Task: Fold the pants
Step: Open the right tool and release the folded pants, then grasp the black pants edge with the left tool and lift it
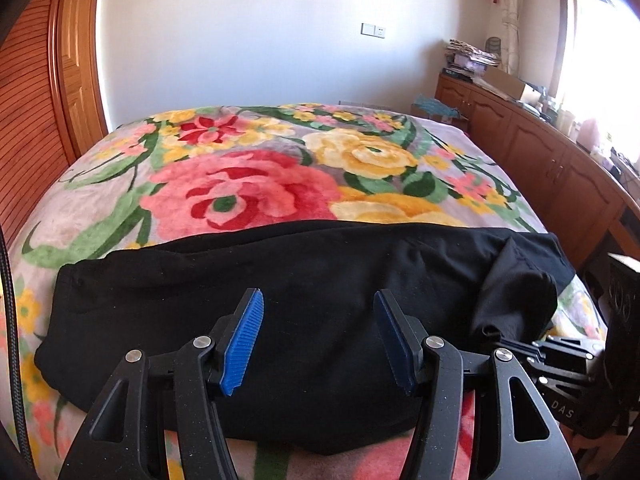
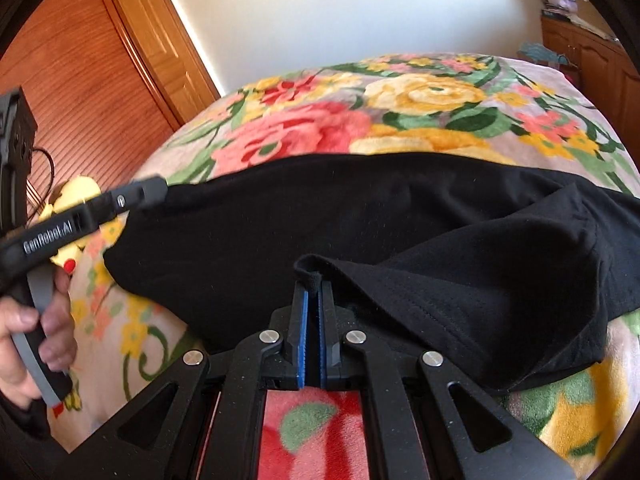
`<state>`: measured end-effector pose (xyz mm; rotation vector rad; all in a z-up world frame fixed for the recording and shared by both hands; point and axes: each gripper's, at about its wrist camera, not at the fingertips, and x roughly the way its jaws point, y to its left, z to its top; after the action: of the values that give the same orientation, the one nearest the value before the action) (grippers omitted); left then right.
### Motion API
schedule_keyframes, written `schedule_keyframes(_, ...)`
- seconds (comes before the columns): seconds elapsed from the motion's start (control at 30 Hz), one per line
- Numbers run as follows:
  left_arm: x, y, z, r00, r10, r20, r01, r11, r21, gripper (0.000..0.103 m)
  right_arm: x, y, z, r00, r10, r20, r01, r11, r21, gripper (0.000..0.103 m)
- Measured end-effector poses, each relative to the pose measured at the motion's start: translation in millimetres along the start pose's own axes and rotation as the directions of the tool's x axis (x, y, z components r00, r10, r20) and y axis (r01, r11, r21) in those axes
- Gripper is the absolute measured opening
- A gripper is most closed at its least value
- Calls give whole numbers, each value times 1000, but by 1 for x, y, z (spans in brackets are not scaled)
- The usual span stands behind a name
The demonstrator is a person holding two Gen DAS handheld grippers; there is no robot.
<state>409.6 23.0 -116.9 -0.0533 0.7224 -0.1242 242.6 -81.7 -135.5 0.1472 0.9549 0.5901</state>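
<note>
Trousers of plain black soft cloth (image 1: 248, 320) lie lengthwise across the near part of a bed, on a plush blanket printed with big pink, red and yellow flowers and green leaves (image 1: 248, 184). The pants form one long dark band running from the left side to the right, and at the right end a flap of the cloth is lifted and turned back over the rest.

The left gripper (image 1: 318, 336), black with ribbed blue pads, hangs over the middle of the band with its jaws spread apart; nothing sits between the pads, and the black cloth shows below the gap. In the right wrist view it appears at the left edge, and the person's left hand (image 2: 32, 332) wraps around its grey trigger handle.

The right gripper (image 2: 312, 300) has its jaws closed tight on a small rolled edge of the black cloth, which pokes up just above the fingertips. From that pinch the raised flap slopes away to the right.

Behind the bed stand a white wall, a slatted orange-brown wooden wardrobe (image 1: 28, 120) at the left, and a low wooden cabinet (image 1: 540, 148) along the right.
</note>
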Motion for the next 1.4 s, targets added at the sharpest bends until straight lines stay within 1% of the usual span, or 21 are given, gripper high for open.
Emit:
schedule_keyframes(0.1,1,-4,-2,1000,3,-10,-3,1000,-15,60,3,-6,-3,1000,-1,-17,1,1000,9,5)
schedule_keyframes(0.17,4,-6,-2,1000,5,-15,-5,1000,-20,60,0,-9,-3,1000,3,-30,-3,1000,-5,10)
schedule_keyframes(0.23,7,-9,-1,1000,5,-18,-6,1000,-21,60,-10,-12,-1,999,-29,-33,28,999,-25,23)
schedule_keyframes(0.27,8,-11,-1,1000,5,-21,-6,1000,-19,60,-15,-14,0,999,-29,-32,29,999,-24,27)
schedule_keyframes(0.33,10,-15,-2,1000,3,-30,-3,1000,-9,60,-28,-21,2,999,-20,-28,20,1000,-22,53)
schedule_keyframes(0.37,11,-18,-3,999,-3,-34,3,1000,-5,60,-33,-25,4,999,-29,-24,29,999,-24,53)
schedule_keyframes(0.43,15,-25,-5,999,-15,-47,15,1000,6,60,-49,-37,7,998,-68,-1,68,998,-15,53)
schedule_keyframes(0.53,21,-36,-10,997,-29,-67,32,998,46,60,-66,-62,15,992,-122,28,122,992,29,53)
schedule_keyframes(0.6,25,-44,-12,996,-38,-79,44,996,72,60,-71,-77,19,990,-134,35,132,990,48,53)
schedule_keyframes(0.63,27,-47,-13,995,-44,-85,51,995,86,60,-71,-86,21,988,-150,28,149,987,55,53)
schedule_keyframes(0.73,35,-55,-17,993,-59,-100,70,991,112,60,-60,-111,19,977,-211,-37,213,974,76,53)
schedule_keyframes(0.8,41,-59,-19,991,-73,-113,87,988,126,60,-52,-123,14,975,-208,-76,216,969,120,53)
schedule_keyframes(0.83,45,-61,-21,989,-81,-122,97,986,132,60,-46,-131,11,976,-191,-101,205,966,155,53)
schedule_keyframes(0.93,62,-67,-27,983,-96,-159,121,980,157,60,-35,-140,4,980,-141,-138,168,963,212,53)
schedule_keyframes(1.0,75,-70,-30,975,-107,-194,140,977,162,60,-27,-141,2,979,-125,-159,158,964,214,53)
schedule_keyframes(1.1,90,-72,-33,967,-118,-225,157,974,165,60,-13,-137,-5,973,-113,-202,152,969,193,50)
schedule_keyframes(1.2,105,-75,-30,960,-134,-247,176,971,160,60,-2,-130,-10,965,-104,-241,146,975,166,43)
schedule_keyframes(1.27,114,-74,-28,955,-138,-261,184,970,161,60,2,-126,-11,957,-125,-260,164,977,136,34)
schedule_keyframes(1.3,118,-73,-27,955,-137,-265,185,969,164,60,3,-127,-11,956,-129,-262,168,977,133,23)
schedule_keyframes(1.33,120,-71,-25,954,-140,-265,187,969,161,59,4,-128,-11,956,-134,-263,172,976,130,16)
schedule_keyframes(1.4,124,-66,-21,950,-159,-268,201,970,135,59,1,-130,-10,961,-130,-245,166,977,131,6)
